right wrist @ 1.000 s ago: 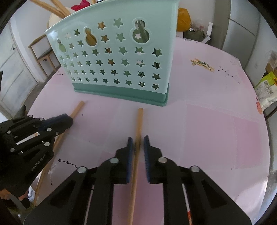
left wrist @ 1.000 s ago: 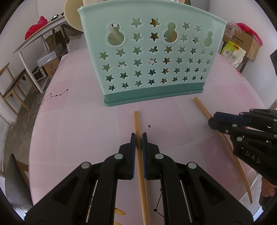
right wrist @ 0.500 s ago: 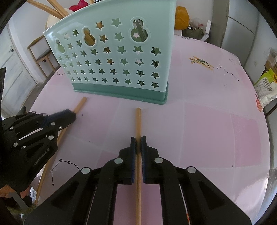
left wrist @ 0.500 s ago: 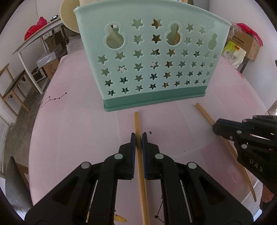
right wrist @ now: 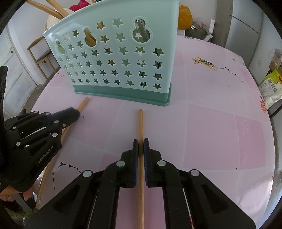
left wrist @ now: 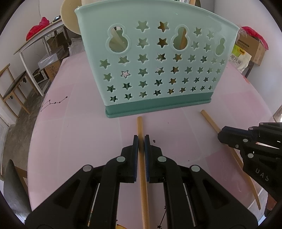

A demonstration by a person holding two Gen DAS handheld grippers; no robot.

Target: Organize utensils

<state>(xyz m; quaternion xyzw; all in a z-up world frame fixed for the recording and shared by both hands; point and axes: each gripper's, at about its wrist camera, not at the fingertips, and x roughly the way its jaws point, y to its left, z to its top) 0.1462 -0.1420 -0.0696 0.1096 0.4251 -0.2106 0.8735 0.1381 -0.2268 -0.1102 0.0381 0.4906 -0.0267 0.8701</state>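
A mint-green utensil basket (left wrist: 155, 58) with star holes stands on the pink table; it also shows in the right wrist view (right wrist: 114, 58). My left gripper (left wrist: 140, 141) is shut on a wooden stick (left wrist: 140, 126) whose tip points at the basket's base. My right gripper (right wrist: 140, 144) is shut on a second wooden stick (right wrist: 140, 123). In the left wrist view the right gripper (left wrist: 223, 136) holds that second stick (left wrist: 209, 120) at the right. In the right wrist view the left gripper (right wrist: 74, 114) holds the first stick (right wrist: 82, 104) at the left.
The pink table (left wrist: 79, 132) has its edge near at the left. Wooden handles stand inside the basket (right wrist: 52, 10). A white side table (left wrist: 35, 44), chairs and boxes stand beyond the table. A bag (right wrist: 271, 88) lies off the right edge.
My right gripper has closed on its stick. Both grippers have drawn slightly nearer the basket and the sticks have shifted a little with them.
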